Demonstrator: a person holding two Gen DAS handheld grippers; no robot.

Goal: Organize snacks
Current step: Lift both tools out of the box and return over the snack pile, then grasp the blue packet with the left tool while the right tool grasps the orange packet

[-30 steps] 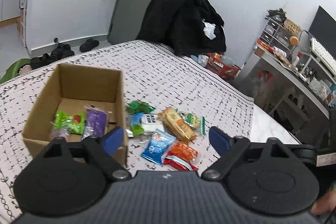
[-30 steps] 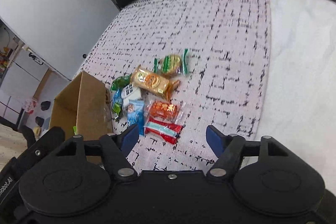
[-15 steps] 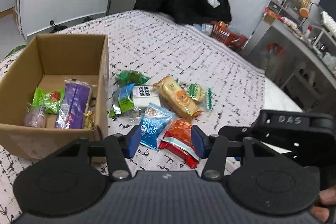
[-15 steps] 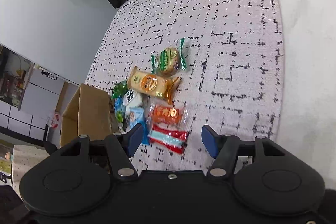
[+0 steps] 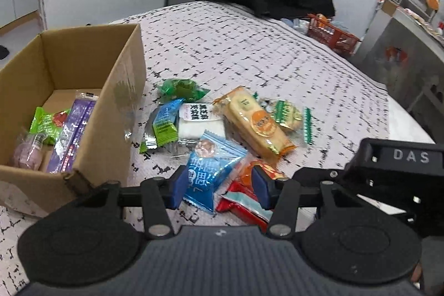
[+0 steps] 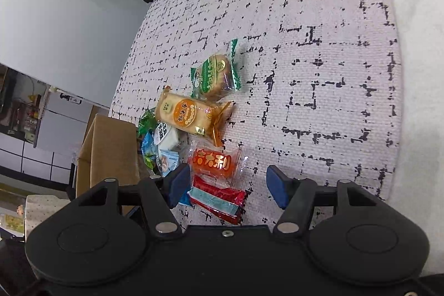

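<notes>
A pile of snack packets lies on the patterned bedspread beside a cardboard box (image 5: 119, 115). My left gripper (image 5: 219, 190) hovers low over the pile's near end. Its half-closed jaws straddle a blue packet (image 5: 211, 174), and the pads do not press on it. The right pad overlaps an orange packet (image 5: 249, 171) and a red packet (image 5: 241, 201). My right gripper (image 6: 229, 186) stands open just above the red packet (image 6: 216, 199) and the orange packet (image 6: 213, 161). Farther off lie a golden cracker pack (image 6: 188, 115) and a green-edged biscuit (image 6: 219, 74).
The box (image 6: 108, 151) holds a green packet (image 5: 47, 121), a purple packet (image 5: 75, 129) and a pinkish item (image 5: 27, 154). The right gripper's black housing (image 5: 402, 165) sits close on the right. The bedspread's edge (image 6: 394, 101) runs to the right of the pile.
Both grippers came down and forward toward the pile. The left jaws narrowed from wide to about the blue packet's width. The right jaws narrowed slightly.
</notes>
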